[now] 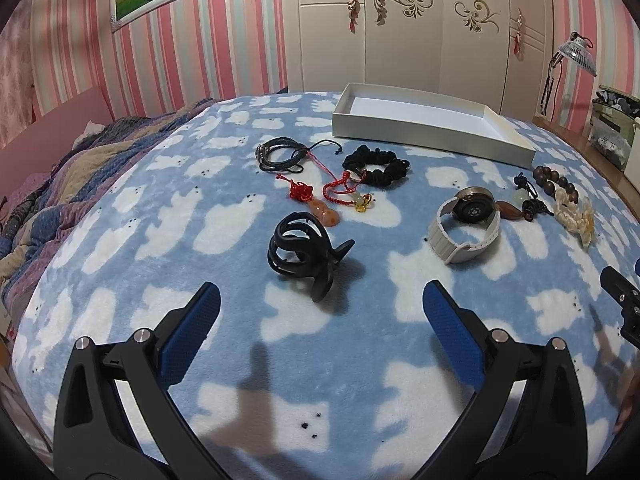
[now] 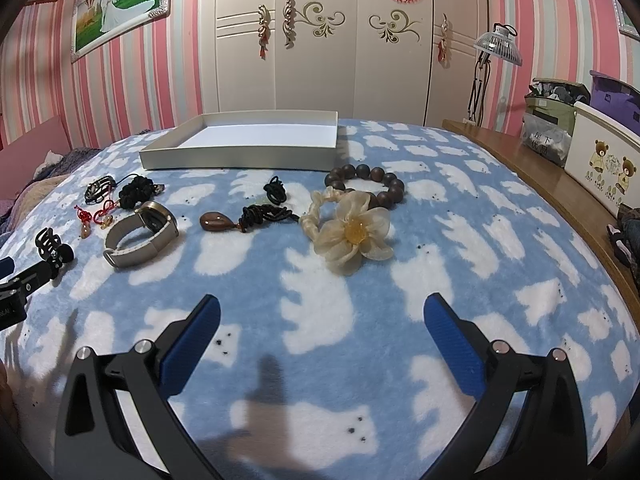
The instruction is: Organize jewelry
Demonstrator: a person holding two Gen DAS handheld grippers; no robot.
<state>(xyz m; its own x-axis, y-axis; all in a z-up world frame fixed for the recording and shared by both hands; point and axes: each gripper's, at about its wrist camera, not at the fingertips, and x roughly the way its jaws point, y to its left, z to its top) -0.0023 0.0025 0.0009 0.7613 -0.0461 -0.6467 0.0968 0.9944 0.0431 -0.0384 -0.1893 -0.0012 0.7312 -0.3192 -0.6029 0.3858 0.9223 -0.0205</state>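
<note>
Jewelry lies spread on a blue blanket (image 1: 360,340) with white bears. A black hair claw (image 1: 306,250) sits just beyond my open left gripper (image 1: 322,300). A watch with a white strap (image 1: 466,226), a black scrunchie (image 1: 378,168), red cord charms (image 1: 320,196) and black cords (image 1: 280,154) lie farther off. In the right wrist view, a cream flower hair tie (image 2: 354,230), a dark wooden bead bracelet (image 2: 368,184) and a brown pendant (image 2: 218,222) lie ahead of my open right gripper (image 2: 322,300). An empty white tray (image 2: 248,142) rests at the far side.
A wooden ledge (image 2: 536,184) borders the bed on the right, carrying a white bear-print box (image 2: 604,160) and bags. A lamp (image 2: 498,46) stands behind it. A cream wardrobe (image 2: 320,60) fills the back wall. A rumpled striped quilt (image 1: 60,184) lies left.
</note>
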